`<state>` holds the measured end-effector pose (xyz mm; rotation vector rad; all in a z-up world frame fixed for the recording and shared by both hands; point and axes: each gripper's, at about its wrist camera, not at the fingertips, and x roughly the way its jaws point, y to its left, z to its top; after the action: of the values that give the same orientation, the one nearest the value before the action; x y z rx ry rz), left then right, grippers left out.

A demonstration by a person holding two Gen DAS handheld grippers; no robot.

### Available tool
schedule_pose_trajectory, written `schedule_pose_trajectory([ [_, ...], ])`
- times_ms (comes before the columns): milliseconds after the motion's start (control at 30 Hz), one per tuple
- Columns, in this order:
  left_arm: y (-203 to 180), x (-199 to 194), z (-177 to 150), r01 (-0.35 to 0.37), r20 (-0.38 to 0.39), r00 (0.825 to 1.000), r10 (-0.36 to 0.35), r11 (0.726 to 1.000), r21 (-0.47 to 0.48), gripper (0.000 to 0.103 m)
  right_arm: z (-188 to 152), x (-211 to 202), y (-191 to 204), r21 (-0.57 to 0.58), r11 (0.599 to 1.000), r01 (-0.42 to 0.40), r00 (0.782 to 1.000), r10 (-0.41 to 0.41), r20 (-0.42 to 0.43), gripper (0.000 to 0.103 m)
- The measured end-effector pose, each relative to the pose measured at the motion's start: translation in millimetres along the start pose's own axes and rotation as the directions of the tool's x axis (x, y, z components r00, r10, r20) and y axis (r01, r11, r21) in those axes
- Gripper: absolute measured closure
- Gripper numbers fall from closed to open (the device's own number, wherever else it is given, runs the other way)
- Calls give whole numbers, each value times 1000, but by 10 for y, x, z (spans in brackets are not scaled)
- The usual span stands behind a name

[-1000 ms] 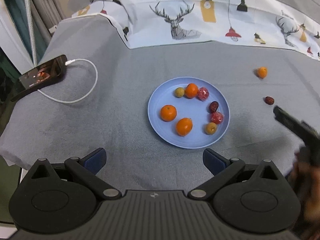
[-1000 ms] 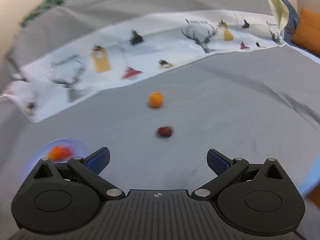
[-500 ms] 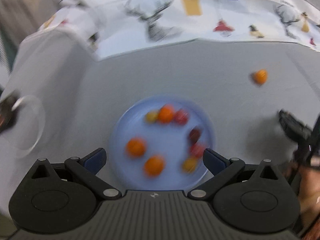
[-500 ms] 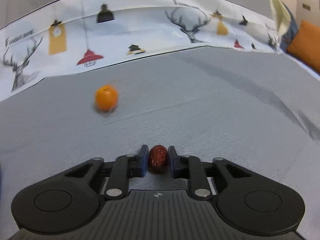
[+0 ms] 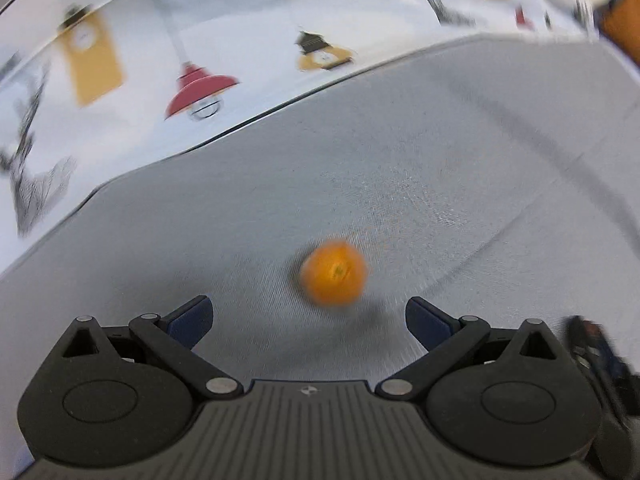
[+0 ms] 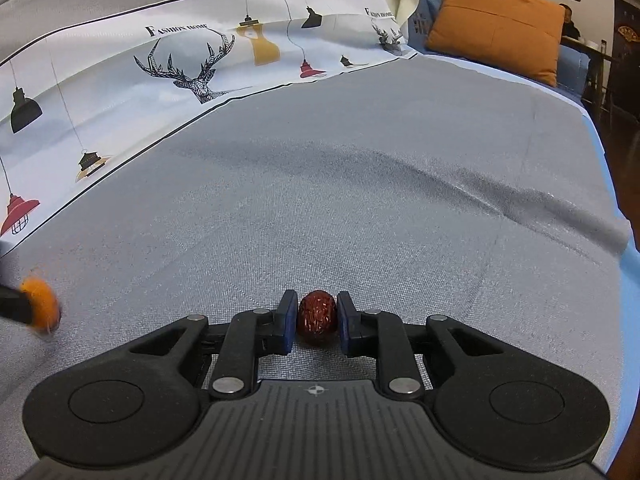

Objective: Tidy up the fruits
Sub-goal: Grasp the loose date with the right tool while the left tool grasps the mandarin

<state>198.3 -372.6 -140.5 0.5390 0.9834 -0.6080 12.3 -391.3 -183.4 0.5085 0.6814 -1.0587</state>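
Left gripper [image 5: 307, 322]: fingers spread wide, empty.
Orange fruit [image 5: 334, 279]: on the grey cloth, just ahead of the left fingers, slightly right of centre; blurred.
Right gripper [image 6: 317, 333]: fingers clamped on the red date [image 6: 317, 317], low over the cloth.
Nearer hand: left.

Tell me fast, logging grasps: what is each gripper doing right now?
Left gripper: open, holding nothing, orange fruit ahead.
Right gripper: closed on the dark red fruit.
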Motion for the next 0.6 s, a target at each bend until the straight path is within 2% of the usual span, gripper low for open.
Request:
schedule_pose_trajectory([
  [67,-72,101,84,-68,19,998,67,996,50,0,27,11,-3,-10,1000,-1,1000,1,2,79],
  [100,-97,139,111,-131,16,991,130,990,53,1,37,30,11,-14,1000,-1,1000,1,4,78],
  [133,-91,154,117,-159,6,987,158,987,40,11,39,35,21,-24,1000,0,1000,0,5,78],
  [167,-70,160,123,-145,-12,989,146,989,18,49,52,45,23,-31,1000,-4,1000,4,5,78],
  [200,-27,156,113,-103,-34,994,103,995,-6,61,53,45,23,-30,999,-10,1000,10,5,78],
  [267,77,119,88,-80,-37,996,78,995,-59,63,50,36,30,-33,999,-11,1000,11,10,79],
  [400,128,-106,-45,-107,34,994,108,994,-25,63,41,-46,73,-65,997,-43,998,46,45,80],
  [600,288,-947,-612,-96,102,990,95,995,6,63,25,-377,158,-210,974,-79,977,118,180,80],
])
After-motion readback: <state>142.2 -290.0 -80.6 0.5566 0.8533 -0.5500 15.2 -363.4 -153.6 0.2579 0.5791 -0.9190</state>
